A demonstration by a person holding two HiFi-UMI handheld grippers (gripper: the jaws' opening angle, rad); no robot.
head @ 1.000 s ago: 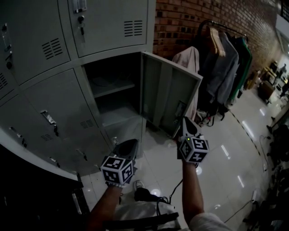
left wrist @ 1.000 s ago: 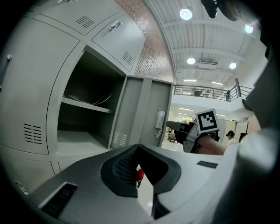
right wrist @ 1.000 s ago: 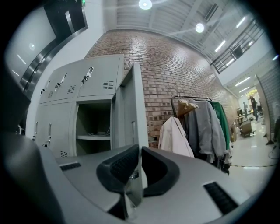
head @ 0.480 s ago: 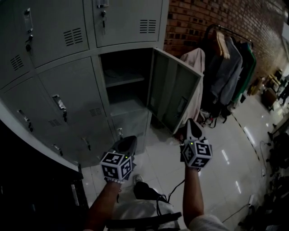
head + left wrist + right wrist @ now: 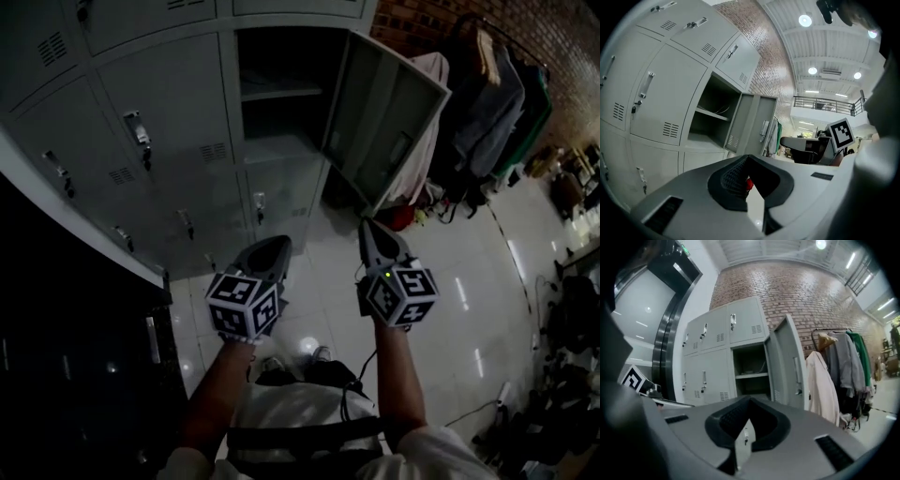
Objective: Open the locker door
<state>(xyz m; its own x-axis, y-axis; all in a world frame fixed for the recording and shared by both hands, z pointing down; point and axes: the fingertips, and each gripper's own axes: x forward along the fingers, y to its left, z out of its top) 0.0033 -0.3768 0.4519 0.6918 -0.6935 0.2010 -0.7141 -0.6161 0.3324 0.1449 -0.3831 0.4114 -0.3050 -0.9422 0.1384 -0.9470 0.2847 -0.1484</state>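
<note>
The grey locker bank (image 5: pixel 178 122) has one door (image 5: pixel 386 120) swung wide open to the right. Its compartment (image 5: pixel 274 98) shows a shelf inside. Both grippers hang over the floor in front of it, well short of the door. My left gripper (image 5: pixel 272 247) is shut with nothing in it. My right gripper (image 5: pixel 371 231) is also shut and empty, pointing towards the door's lower corner. The left gripper view shows the open compartment (image 5: pixel 715 115) and door (image 5: pixel 754 124) beyond the left gripper (image 5: pixel 749 164). The right gripper view shows the door (image 5: pixel 790 362) beyond the right gripper (image 5: pixel 750 403).
A clothes rack with hanging coats (image 5: pixel 492 98) stands right of the open door, against a brick wall (image 5: pixel 797 291). A pale garment (image 5: pixel 820 385) hangs just behind the door. The floor is glossy white tile (image 5: pixel 450 281). A dark cabinet (image 5: pixel 75 375) fills the left.
Both grippers have drawn back from the locker towards the person, and the right gripper has left the door's lower edge. The head view has tipped downward. The door stays open.
</note>
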